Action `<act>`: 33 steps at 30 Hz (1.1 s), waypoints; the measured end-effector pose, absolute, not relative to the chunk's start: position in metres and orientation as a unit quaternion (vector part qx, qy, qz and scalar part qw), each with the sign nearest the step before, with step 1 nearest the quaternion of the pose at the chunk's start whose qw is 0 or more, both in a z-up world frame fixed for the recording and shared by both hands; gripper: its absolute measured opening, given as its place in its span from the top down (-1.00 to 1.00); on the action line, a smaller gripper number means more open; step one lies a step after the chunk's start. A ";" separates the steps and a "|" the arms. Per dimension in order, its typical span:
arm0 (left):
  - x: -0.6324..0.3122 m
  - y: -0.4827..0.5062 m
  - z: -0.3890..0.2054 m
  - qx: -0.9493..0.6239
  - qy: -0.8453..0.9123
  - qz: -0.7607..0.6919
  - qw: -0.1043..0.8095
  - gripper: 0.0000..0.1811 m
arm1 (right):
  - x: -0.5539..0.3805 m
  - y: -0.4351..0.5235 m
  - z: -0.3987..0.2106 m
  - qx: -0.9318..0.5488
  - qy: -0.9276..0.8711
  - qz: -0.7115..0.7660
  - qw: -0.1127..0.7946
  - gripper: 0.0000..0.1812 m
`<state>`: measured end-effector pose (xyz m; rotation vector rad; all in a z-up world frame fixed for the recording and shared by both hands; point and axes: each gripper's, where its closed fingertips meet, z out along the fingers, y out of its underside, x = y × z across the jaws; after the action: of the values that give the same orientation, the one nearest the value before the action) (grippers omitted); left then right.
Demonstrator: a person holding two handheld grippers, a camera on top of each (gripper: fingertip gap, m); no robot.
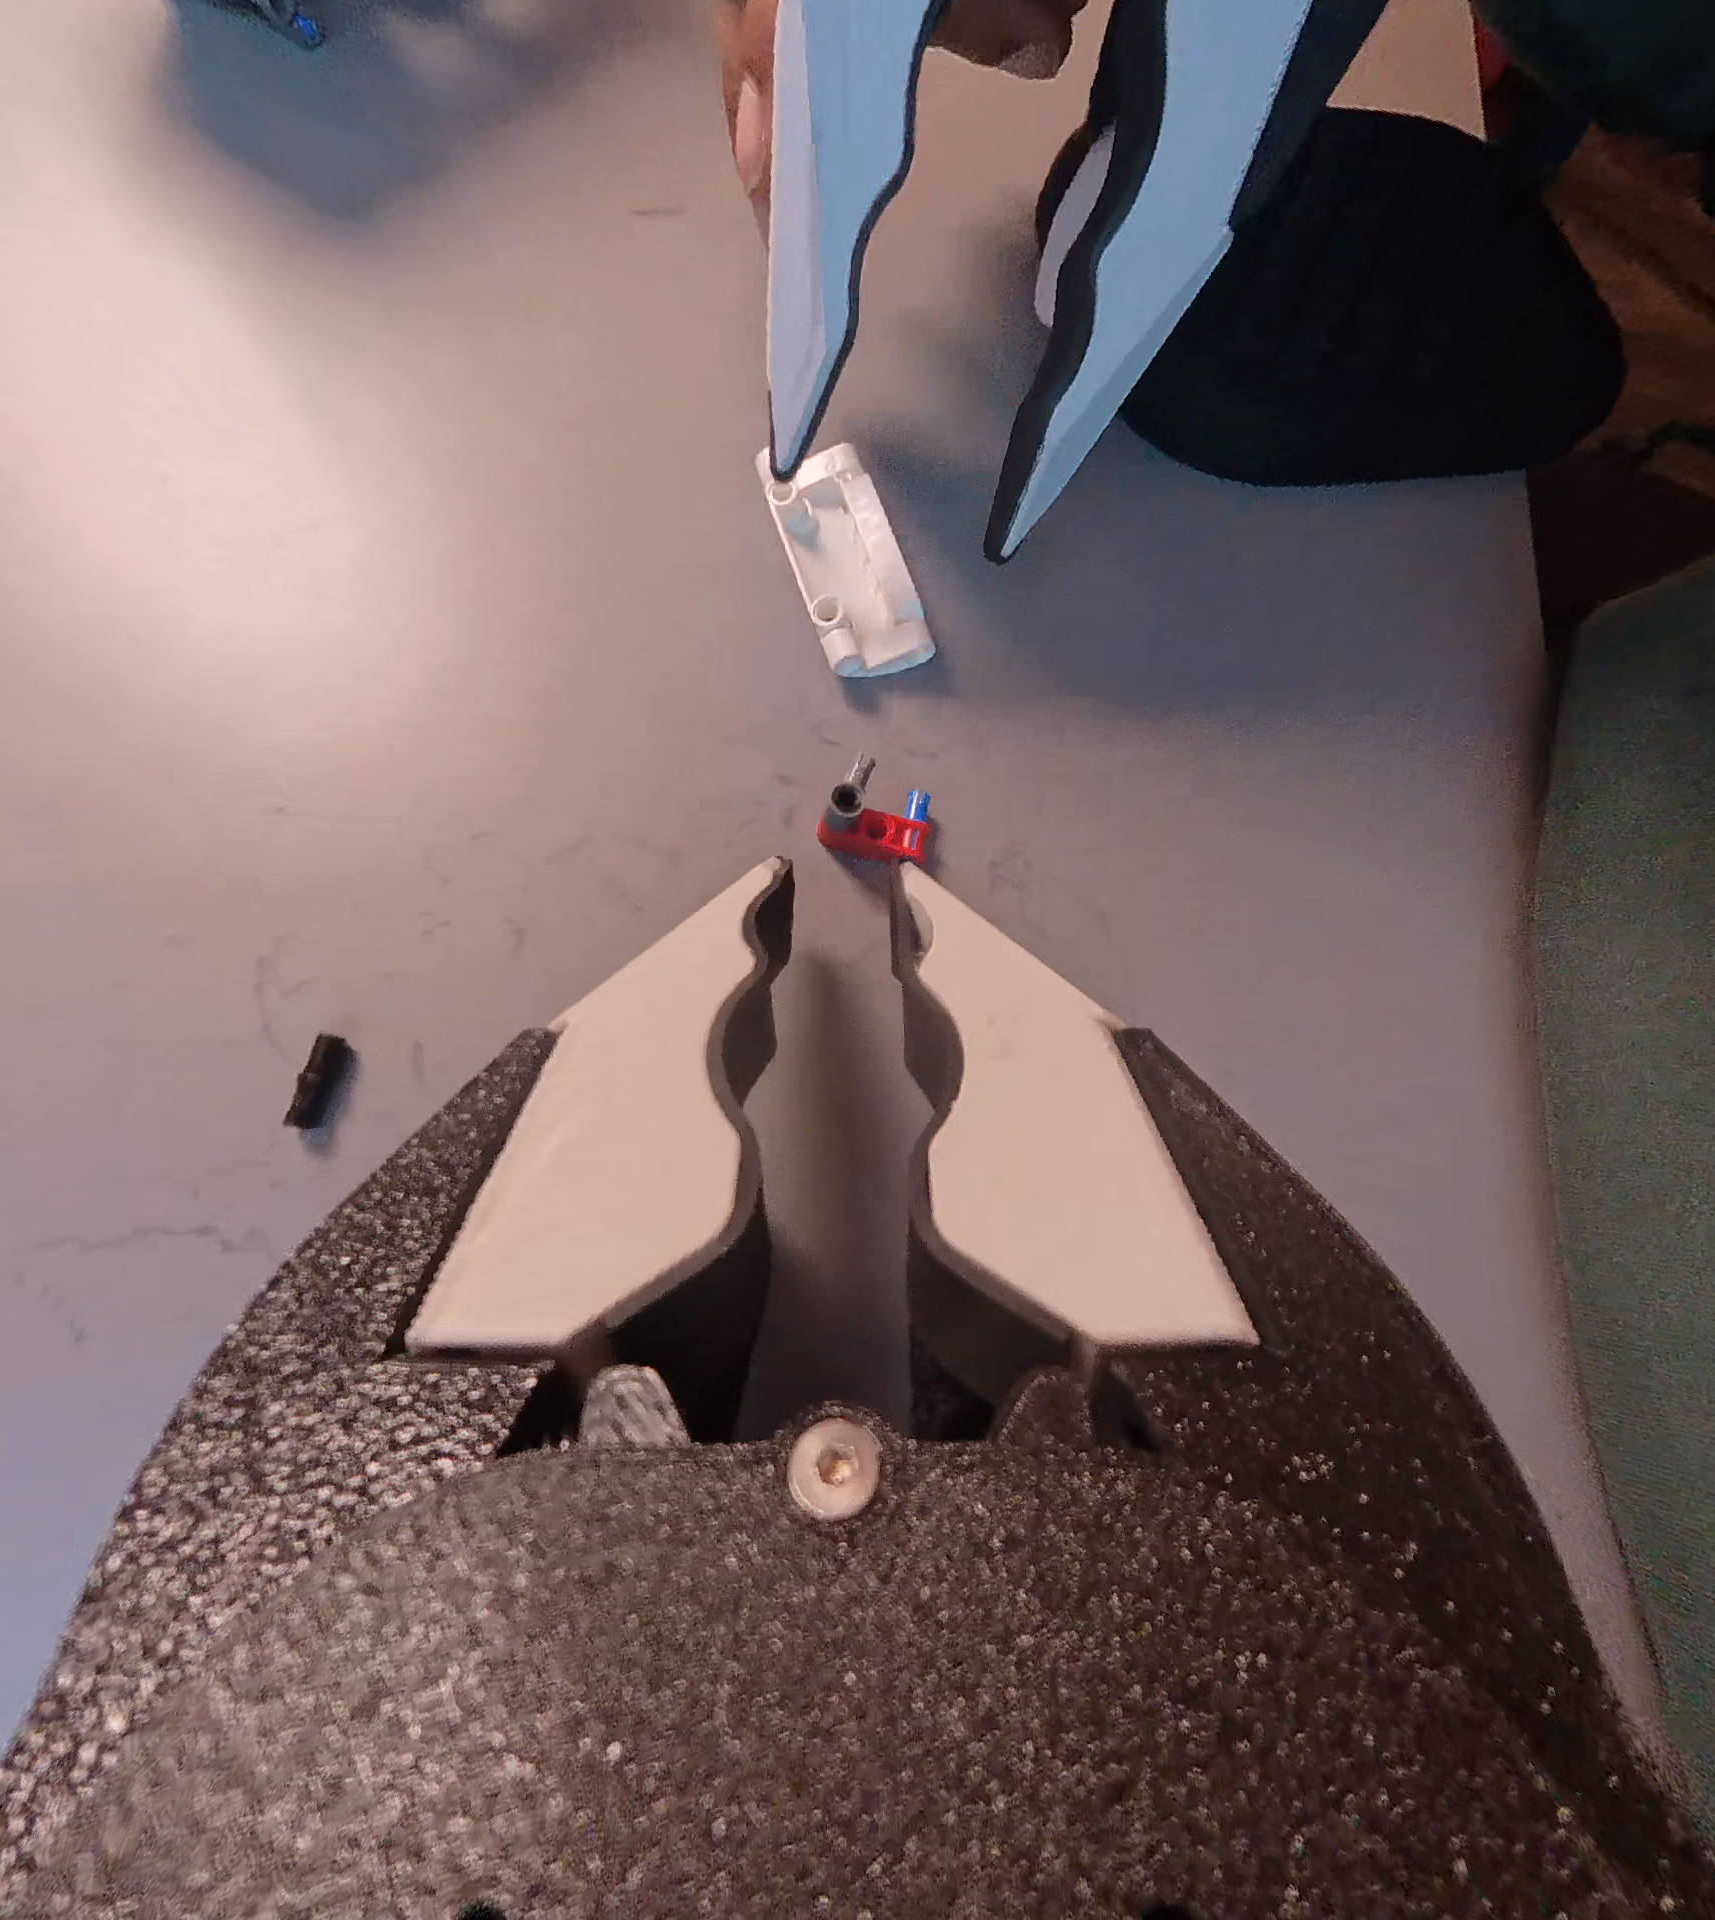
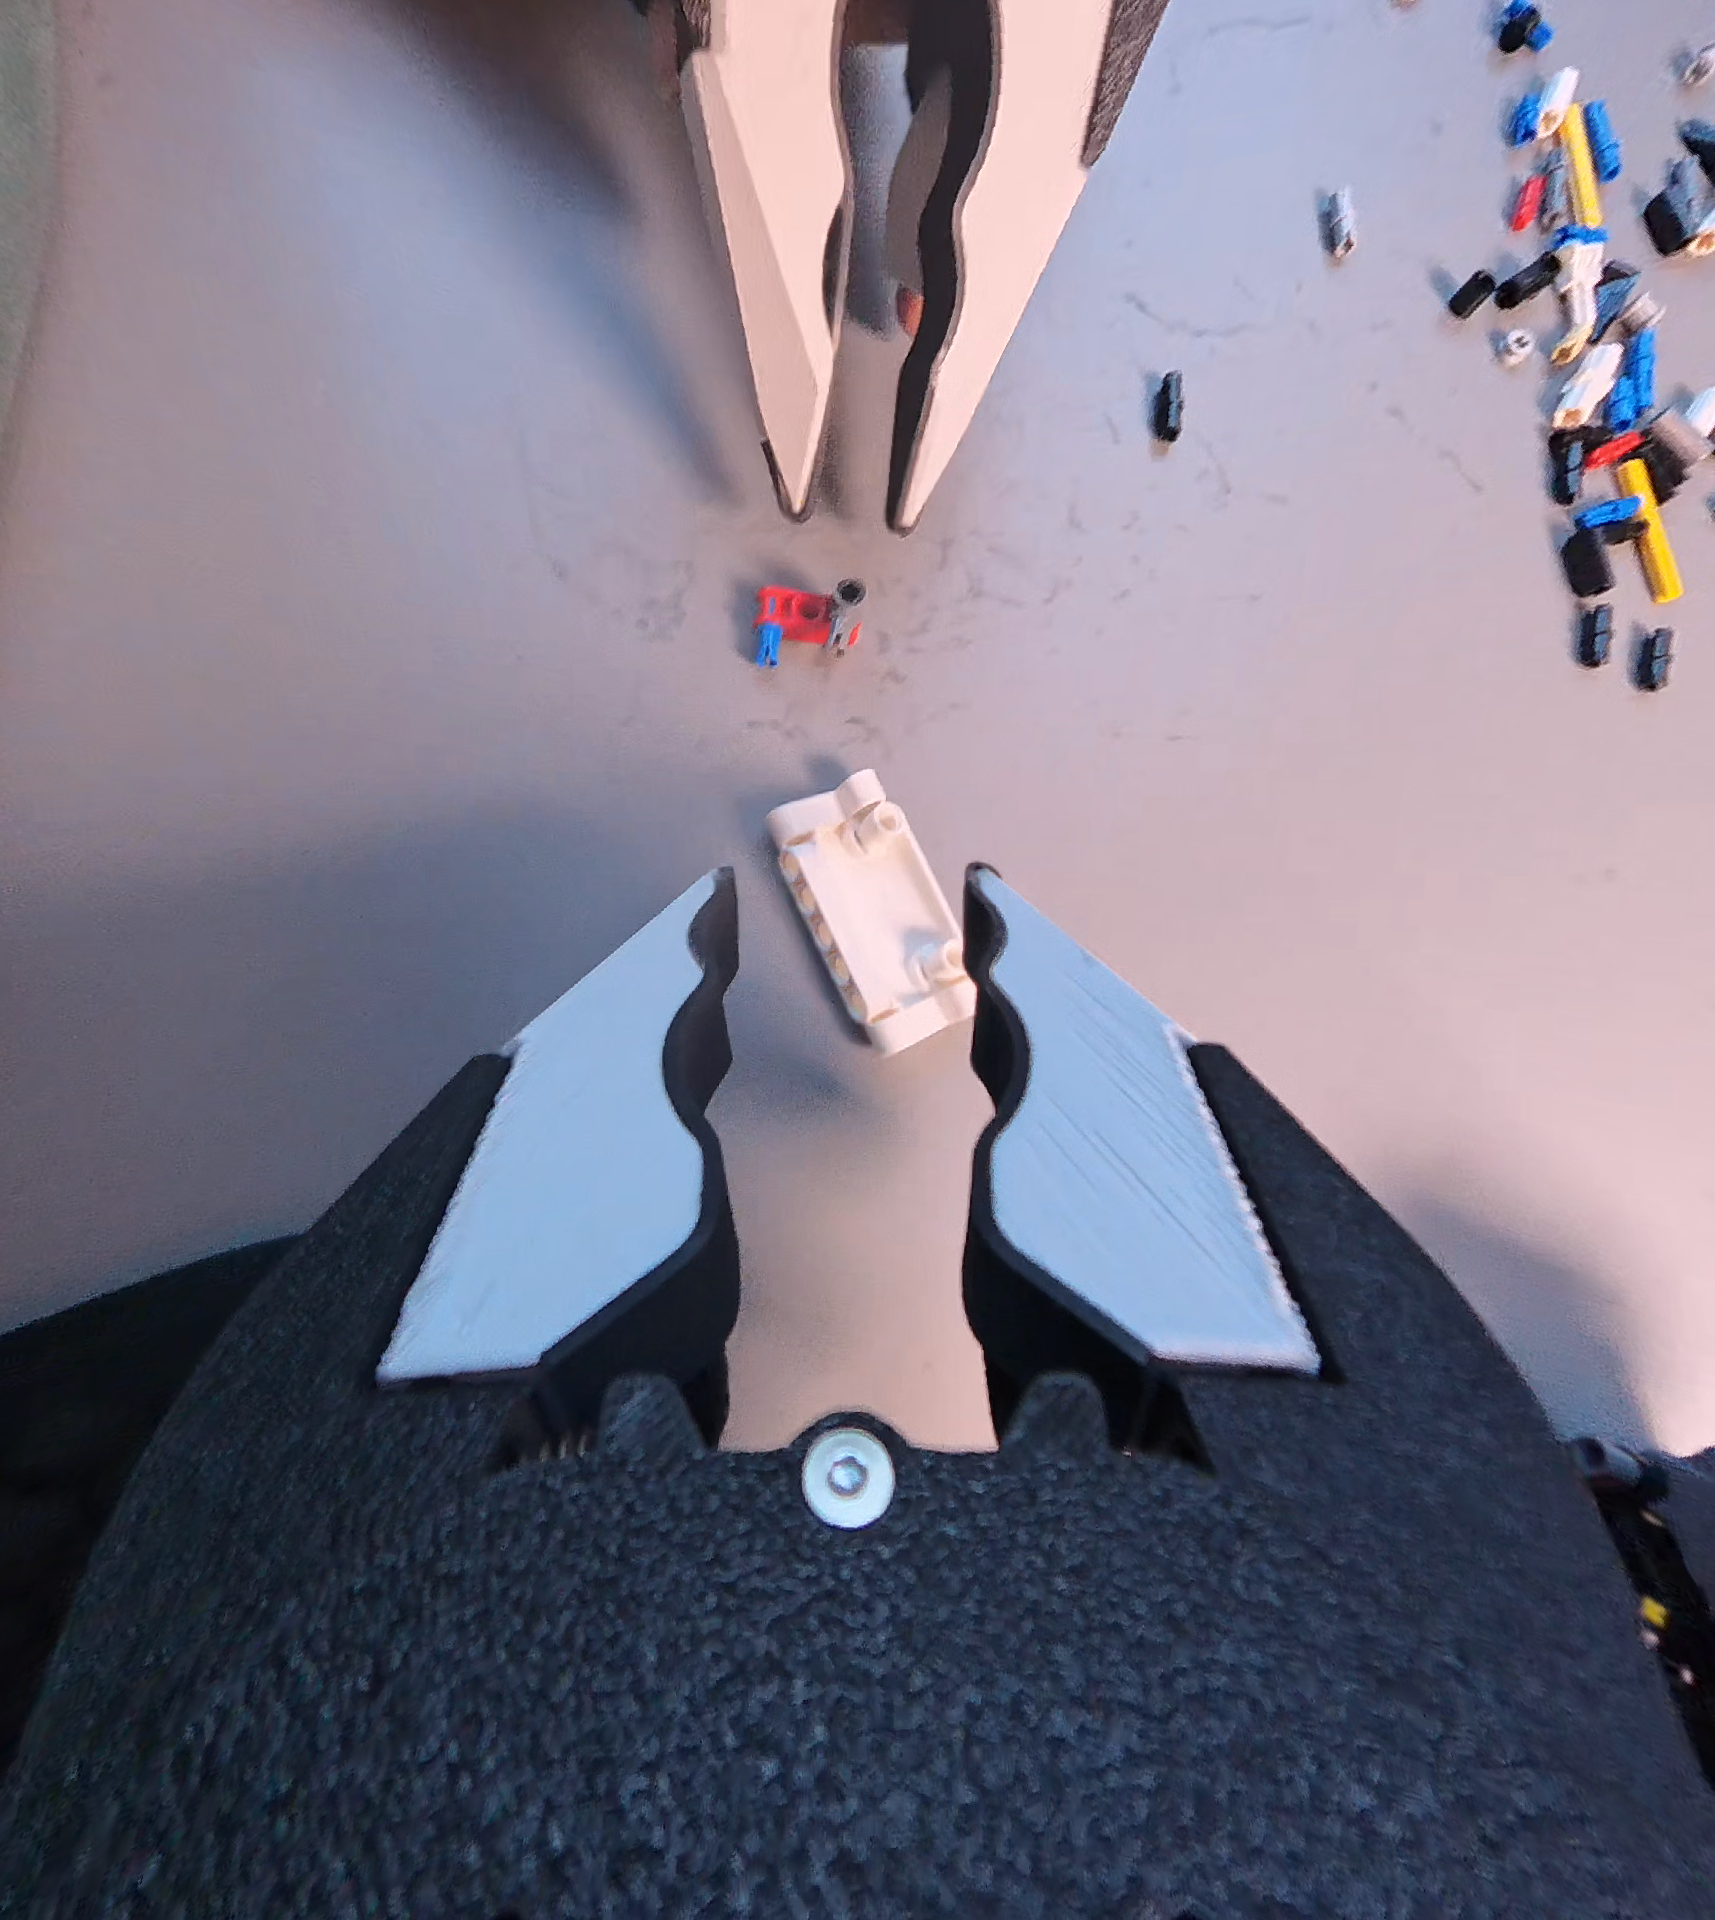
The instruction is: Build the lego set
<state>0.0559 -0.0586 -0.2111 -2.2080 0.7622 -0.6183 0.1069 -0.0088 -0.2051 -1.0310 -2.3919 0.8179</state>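
White panel lies between my right fingers, red piece just ahead of my left.

My right gripper [image 2: 848, 878] gapes wide around the white panel [image 2: 868, 914], whose long axis runs slightly slantwise to the fingers; my left gripper [image 1: 840, 873], narrowly parted and empty, points at the red piece [image 1: 879, 831] on the bench [image 1: 313, 623].

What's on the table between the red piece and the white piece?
Nothing: only bare table lies between the red piece and the white piece. Both views show that gap.

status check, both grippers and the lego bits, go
Left gripper open, empty, just short of red piece. Right gripper open, straddling white panel on table. Nothing blocking.
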 end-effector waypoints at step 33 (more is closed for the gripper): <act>0.076 -0.049 -0.219 -0.865 0.287 -0.237 0.335 0.92 | 0.094 -0.028 -0.223 -0.452 -0.822 0.277 0.209 0.66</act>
<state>0.0755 -0.0494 -0.2189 -2.2581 0.7495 -0.6183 0.0943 -0.0275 -0.2232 -1.2568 -2.2878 0.7695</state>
